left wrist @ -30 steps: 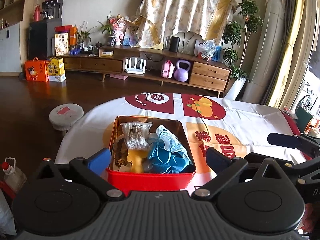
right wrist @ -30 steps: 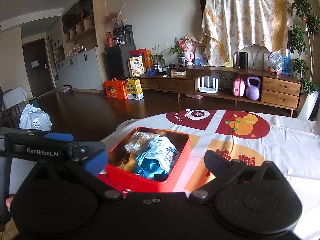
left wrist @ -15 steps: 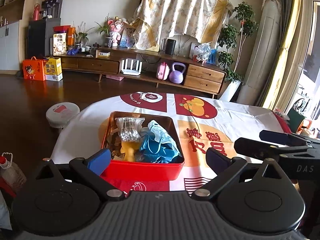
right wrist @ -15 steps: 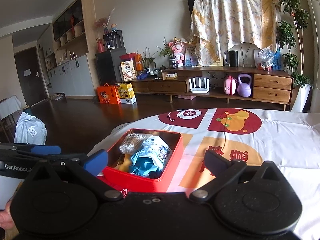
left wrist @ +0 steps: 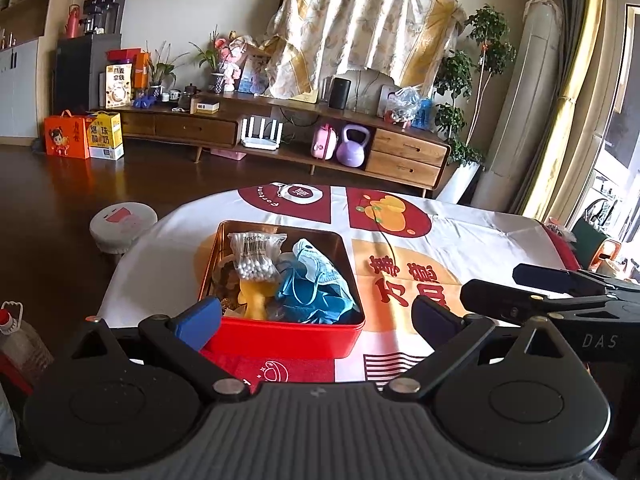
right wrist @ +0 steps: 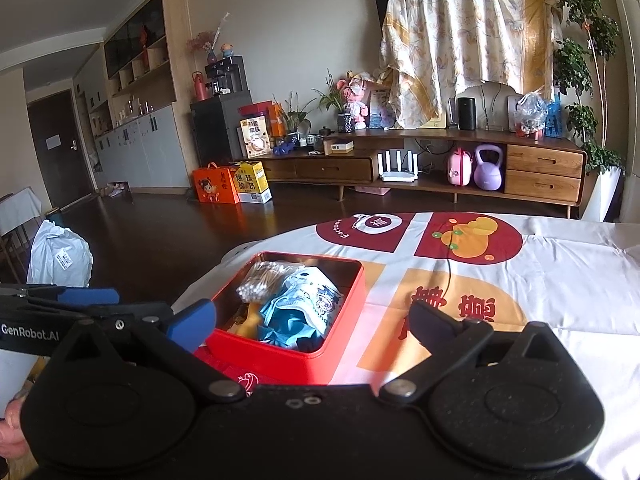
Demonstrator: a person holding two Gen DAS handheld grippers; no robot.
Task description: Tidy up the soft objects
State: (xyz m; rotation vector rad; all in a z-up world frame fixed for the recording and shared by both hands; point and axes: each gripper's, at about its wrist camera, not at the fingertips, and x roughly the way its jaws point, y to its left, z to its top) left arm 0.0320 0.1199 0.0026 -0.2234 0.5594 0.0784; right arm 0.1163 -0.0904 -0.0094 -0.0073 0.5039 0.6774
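A red tin (left wrist: 280,334) (right wrist: 276,354) stands open on the table near its front left edge. Inside lie a clear bag of cotton swabs (left wrist: 256,258) (right wrist: 266,280), blue face masks (left wrist: 316,288) (right wrist: 298,304) and a yellow item (left wrist: 256,300). My left gripper (left wrist: 316,314) is open and empty, held back just before the tin's near wall. My right gripper (right wrist: 312,320) is open and empty, to the right of the left one and near the tin's front corner. It shows in the left wrist view (left wrist: 552,288).
The table carries a white cloth (left wrist: 460,240) (right wrist: 560,272) with red and orange prints. A round white stool (left wrist: 122,224) stands on the dark floor to the left. A white bag (right wrist: 60,256) sits further left. A long wooden sideboard (left wrist: 304,136) lines the far wall.
Both grippers have drawn back and risen from the tin, so it sits farther away in both views. Both stayed open and empty.
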